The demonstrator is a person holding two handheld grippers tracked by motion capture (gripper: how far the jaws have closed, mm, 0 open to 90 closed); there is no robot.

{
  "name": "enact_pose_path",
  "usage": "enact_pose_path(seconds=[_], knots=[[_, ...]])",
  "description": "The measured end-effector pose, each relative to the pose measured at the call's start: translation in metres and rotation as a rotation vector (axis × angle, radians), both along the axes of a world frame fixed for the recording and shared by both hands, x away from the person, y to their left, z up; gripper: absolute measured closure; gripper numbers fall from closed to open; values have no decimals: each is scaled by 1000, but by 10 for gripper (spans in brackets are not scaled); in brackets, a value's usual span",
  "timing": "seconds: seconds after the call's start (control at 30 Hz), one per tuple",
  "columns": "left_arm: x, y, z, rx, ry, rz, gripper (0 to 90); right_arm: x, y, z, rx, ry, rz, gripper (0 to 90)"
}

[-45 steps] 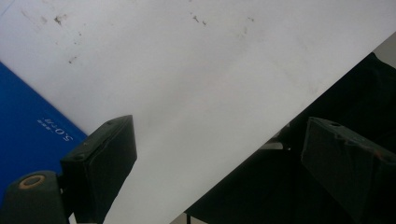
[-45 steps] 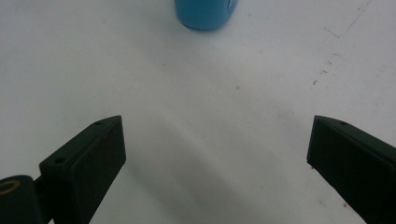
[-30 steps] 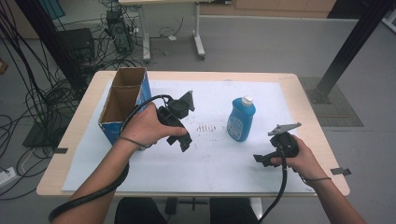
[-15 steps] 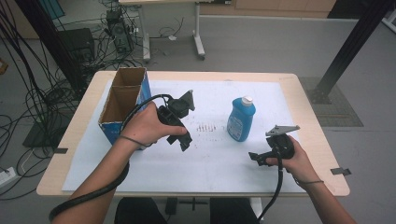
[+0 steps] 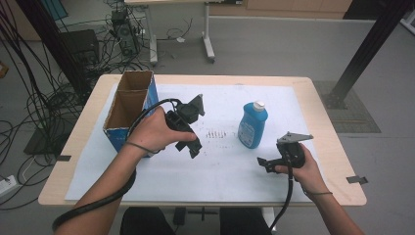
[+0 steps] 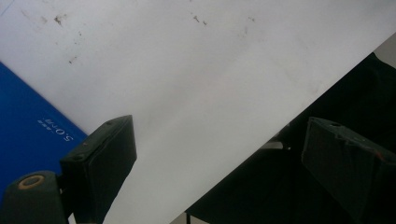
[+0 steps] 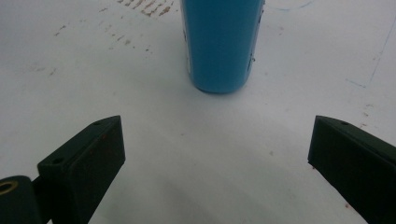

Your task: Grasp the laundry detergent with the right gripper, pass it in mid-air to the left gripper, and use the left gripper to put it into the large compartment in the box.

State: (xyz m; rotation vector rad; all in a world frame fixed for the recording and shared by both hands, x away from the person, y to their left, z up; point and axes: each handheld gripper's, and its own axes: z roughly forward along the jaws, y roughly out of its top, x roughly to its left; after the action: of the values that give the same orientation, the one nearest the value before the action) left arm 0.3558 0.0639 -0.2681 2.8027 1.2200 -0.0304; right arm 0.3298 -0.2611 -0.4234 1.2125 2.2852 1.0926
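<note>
White-papered wooden table [image 5: 313, 88] on grey floor, blue bottle [image 5: 253, 125] upright; both tongs agape, empty.

Upright blue bottle [image 5: 253, 125], white-capped, mid-table

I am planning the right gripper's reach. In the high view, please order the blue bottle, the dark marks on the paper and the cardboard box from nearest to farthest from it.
From the right gripper:
1. Blue bottle, upright, just beyond it.
2. Dark marks, left of the bottle, mid-table.
3. Cardboard box, open-topped, at the table's far left.
</note>
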Motion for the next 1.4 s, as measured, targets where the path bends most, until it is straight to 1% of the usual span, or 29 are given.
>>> enact_pose_path(seconds=[0.2, 0.33, 0.57, 0.67, 0.83, 0.9, 1.0, 1.03, 1.07, 1.1, 1.27, 1.3, 1.4], knots=[[1, 1, -1, 4, 1, -1, 103, 0, 2, -2, 29, -19, -10, 30], [2, 1, -2, -2, 1, 3, 103, 1, 5, -5, 42, -31, -19, 25], [2, 2, -3, -8, 2, 7, 103, 2, 9, -10, 61, -67, -30, 24], [2, 2, -3, -9, 4, 5, 103, 3, 9, -11, 79, -94, -38, 25], [2, 2, -3, -6, 3, 2, 104, 5, 12, -13, 107, -120, -46, 26], [1, 1, -2, -6, 1, 4, 103, 6, 14, -15, 117, -118, -44, 27], [1, 1, -1, -7, 1, 0, 104, 8, 16, -17, 128, -132, -49, 32], [1, 1, 0, -7, 0, -1, 103, 10, 16, -19, 133, -144, -56, 32], [1, 0, 0, -6, -1, -3, 103, 10, 16, -19, 133, -144, -56, 32], [0, 0, 1, -6, -2, -2, 103, 10, 17, -19, 148, -145, -61, 32], [-1, -1, 1, -9, 2, -4, 104, 14, 17, -22, 166, -169, -72, 36], [-1, -1, 1, -9, 2, -4, 104, 15, 17, -22, 181, -174, -74, 37], [-1, -2, 2, -7, 1, -5, 104, 16, 18, -23, 194, -183, -73, 36]])
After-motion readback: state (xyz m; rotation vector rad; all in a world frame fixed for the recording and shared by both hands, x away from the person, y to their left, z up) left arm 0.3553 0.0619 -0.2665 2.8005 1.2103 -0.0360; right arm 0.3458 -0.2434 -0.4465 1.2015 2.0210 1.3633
